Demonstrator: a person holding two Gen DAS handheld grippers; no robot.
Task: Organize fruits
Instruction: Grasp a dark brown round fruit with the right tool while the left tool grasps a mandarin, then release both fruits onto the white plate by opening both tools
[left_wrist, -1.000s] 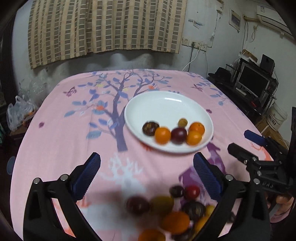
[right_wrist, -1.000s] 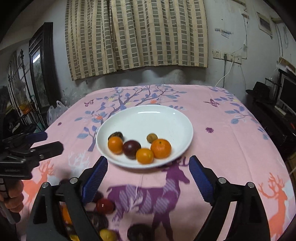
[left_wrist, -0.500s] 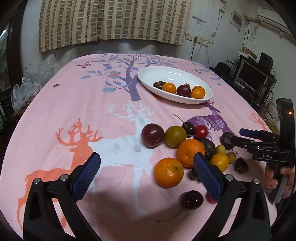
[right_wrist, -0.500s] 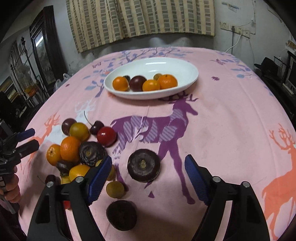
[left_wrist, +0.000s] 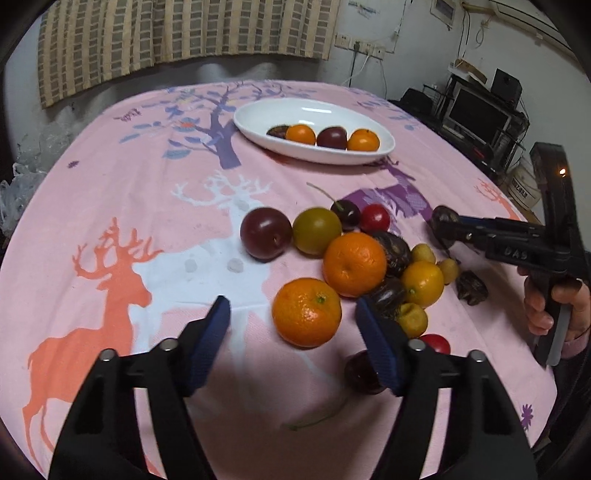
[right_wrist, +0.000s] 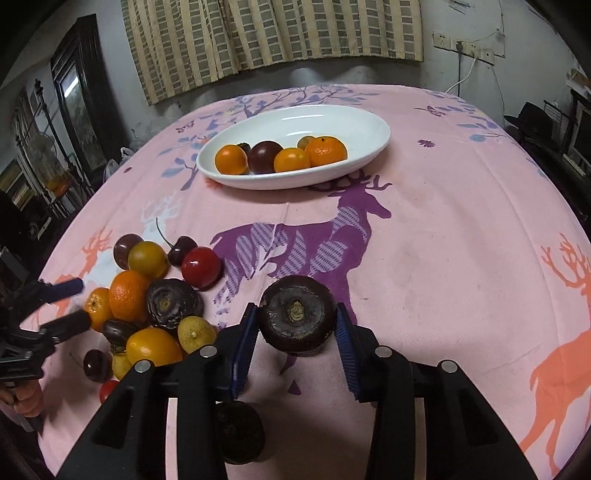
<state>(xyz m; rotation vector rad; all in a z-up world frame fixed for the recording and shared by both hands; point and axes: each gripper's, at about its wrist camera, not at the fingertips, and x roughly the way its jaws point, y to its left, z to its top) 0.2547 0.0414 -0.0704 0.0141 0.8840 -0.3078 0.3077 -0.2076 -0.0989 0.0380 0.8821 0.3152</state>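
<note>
A dark round fruit is apparently pinched by the right gripper, presumably for the white plate; the left gripper is spread before an orange.

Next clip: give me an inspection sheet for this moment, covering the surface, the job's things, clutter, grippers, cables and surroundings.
Surface: round table under a pink deer-print tablecloth.
Job's things: white oval dish holding oranges and dark plums; loose pile of mixed fruit on the cloth; dark round water chestnut between the right gripper's pads.
Clutter: small white crumbs on the cloth.
Grippers: left gripper open, just short of a bright orange mandarin; right gripper closed on the water chestnut.
Cables: white cord hanging from wall sockets.
Surroundings: striped beige curtain, dark monitor on a stand, plastic bags at the left.
</note>
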